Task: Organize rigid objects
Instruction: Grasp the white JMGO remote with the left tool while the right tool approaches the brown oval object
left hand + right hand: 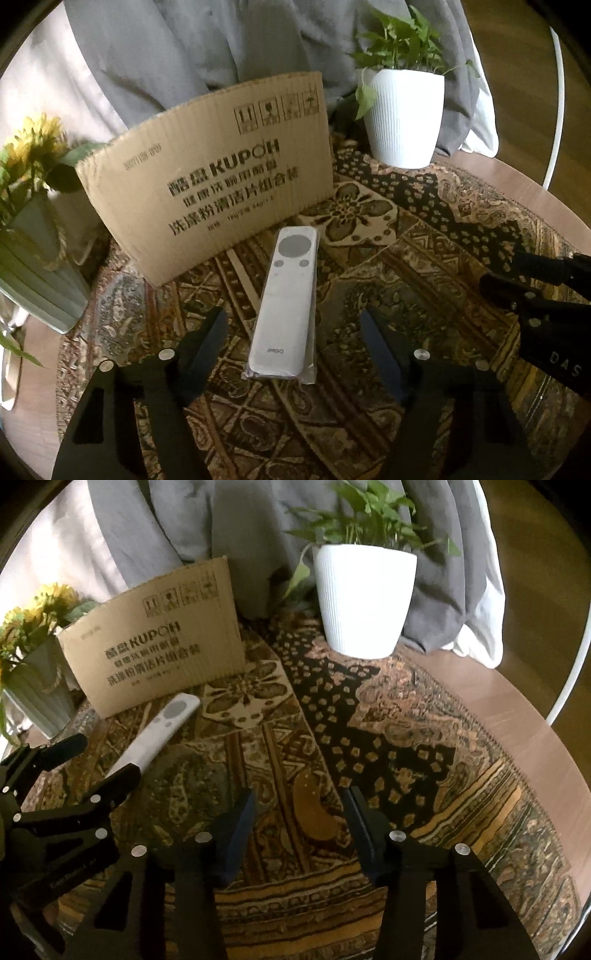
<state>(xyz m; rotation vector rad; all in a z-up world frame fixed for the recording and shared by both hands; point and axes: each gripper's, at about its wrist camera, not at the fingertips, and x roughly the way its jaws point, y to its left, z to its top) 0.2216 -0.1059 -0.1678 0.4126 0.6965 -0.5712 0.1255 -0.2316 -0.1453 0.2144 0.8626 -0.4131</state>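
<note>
Straddling the white remote (282, 302), the left gripper (291, 332) stands part-way open, a finger on either side of the remote's near half and neither pad touching it. The remote lies flat on the patterned cloth (424, 229) of the round surface (517, 173), sealed in a clear plastic sleeve, its button end pointing to 12 o'clock at the foot of the cardboard box (207, 177).

That sleeve is the main risk: the pads may pinch loose film rather than the body, and the remote could slide or tip out on the lift. A grip taken this close to the near end would also leave the far end heavy, so it may droop or swing. If the remote is pushed forward instead of clamped, its tip would nudge the box, which stands on edge and might topple toward the yellow flowers (33, 144) at 9 o'clock.

The right gripper (299, 823) is narrower, empty, over bare cloth; in the left view it sits at 3 o'clock, close enough that the two could clash. How high the left pads hang above the cloth is hard to judge. The white plant pot (404, 118) at 1 o'clock seems safely apart.
</note>
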